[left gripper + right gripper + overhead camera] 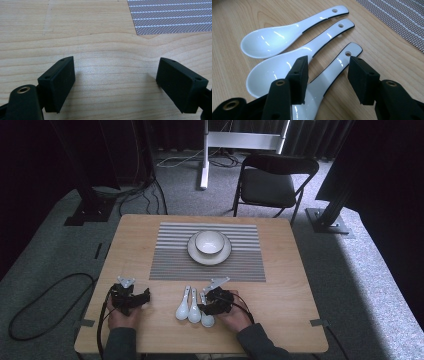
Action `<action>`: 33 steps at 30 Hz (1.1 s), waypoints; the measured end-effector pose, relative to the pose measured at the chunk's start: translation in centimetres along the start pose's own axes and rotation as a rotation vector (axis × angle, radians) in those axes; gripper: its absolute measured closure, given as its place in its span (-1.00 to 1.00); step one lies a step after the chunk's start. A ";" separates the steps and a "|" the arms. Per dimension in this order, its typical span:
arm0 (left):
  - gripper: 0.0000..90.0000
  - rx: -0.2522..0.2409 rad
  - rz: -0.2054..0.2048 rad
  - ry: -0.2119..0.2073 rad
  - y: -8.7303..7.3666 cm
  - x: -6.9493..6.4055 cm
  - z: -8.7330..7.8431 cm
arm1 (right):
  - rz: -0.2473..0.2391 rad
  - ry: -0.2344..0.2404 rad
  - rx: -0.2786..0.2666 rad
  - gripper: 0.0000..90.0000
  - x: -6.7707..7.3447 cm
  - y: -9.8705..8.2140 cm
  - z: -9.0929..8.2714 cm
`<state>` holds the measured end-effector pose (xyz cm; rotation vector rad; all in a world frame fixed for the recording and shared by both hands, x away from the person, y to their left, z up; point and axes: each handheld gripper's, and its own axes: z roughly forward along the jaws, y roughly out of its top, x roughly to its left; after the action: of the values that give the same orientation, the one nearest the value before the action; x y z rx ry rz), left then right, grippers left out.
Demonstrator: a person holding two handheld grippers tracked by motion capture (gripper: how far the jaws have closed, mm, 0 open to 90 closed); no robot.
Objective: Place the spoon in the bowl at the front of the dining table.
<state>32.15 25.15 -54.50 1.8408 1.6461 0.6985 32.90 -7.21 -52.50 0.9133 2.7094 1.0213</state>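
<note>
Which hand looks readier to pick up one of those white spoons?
The right one, probably. The right gripper already straddles the nearest spoon handle, jaws open around it. The left gripper sits over bare table, apart from the spoons.

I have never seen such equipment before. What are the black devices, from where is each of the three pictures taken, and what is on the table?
There is no robot here. A person sits at a wooden table and holds a two-jaw gripper in each hand. The high view looks down from above the person. The other two pictures come from small cameras riding on the grippers, looking along their black jaws.

On the table lies a striped mat, and on it a plate with a bowl. Nearer the person lie three white spoons side by side.

The left gripper is open over bare wood and holds nothing. The right gripper stands with its jaws on either side of the nearest spoon's handle, not yet pressing on it, so nothing is lifted.
</note>
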 end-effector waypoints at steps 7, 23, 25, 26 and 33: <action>-0.64 0.000 0.000 0.000 0.0 0.0 0.0 | -0.001 -0.013 0.013 0.18 -0.1 0.0 0.2; -0.64 0.000 0.000 0.000 0.0 0.0 0.0 | -0.020 -0.041 0.034 0.22 -0.1 0.1 0.5; -0.64 0.000 0.000 0.000 0.0 0.0 0.0 | -0.027 -0.046 0.037 0.26 -0.1 0.1 0.4; -0.64 0.000 0.000 0.000 0.0 0.0 0.0 | -0.030 -0.051 0.039 0.27 -0.2 0.1 0.4; -0.64 0.000 0.000 0.000 0.0 0.0 0.0 | -0.040 -0.070 0.044 0.37 -0.3 0.0 0.3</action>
<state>32.14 25.15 -54.50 1.8409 1.6460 0.6989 33.23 -7.21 -52.71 0.8806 2.6914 0.9080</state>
